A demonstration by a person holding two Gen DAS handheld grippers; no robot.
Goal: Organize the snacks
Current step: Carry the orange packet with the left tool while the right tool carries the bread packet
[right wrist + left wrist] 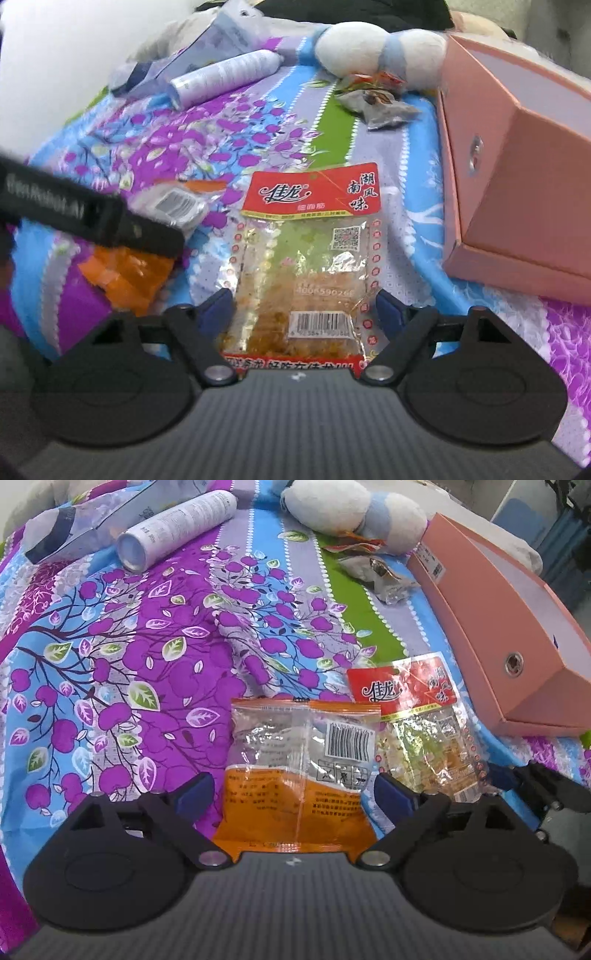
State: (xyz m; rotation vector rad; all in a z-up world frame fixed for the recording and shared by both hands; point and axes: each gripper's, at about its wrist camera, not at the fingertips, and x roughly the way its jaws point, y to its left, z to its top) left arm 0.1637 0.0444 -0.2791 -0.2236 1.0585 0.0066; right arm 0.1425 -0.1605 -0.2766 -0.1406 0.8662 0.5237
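Both sets of jaws stand wide, gripping nothing: the left gripper (295,794) straddles the orange packet (295,768), the right gripper (304,308) the red-topped packet (306,266), both flat on the bedspread (147,646). Pick-up stage, I reckon; next, pinch and carry to the pink box (509,627).

Ahead of me spreads a bedsheet (155,657) printed with purple fruit, leaves and blue, grey and green stripes. At its far edge a white cylindrical tube (177,528) lies on its side, just beside a flat grey-blue box (85,524). A white and pale blue plush toy (354,513) rests further right.
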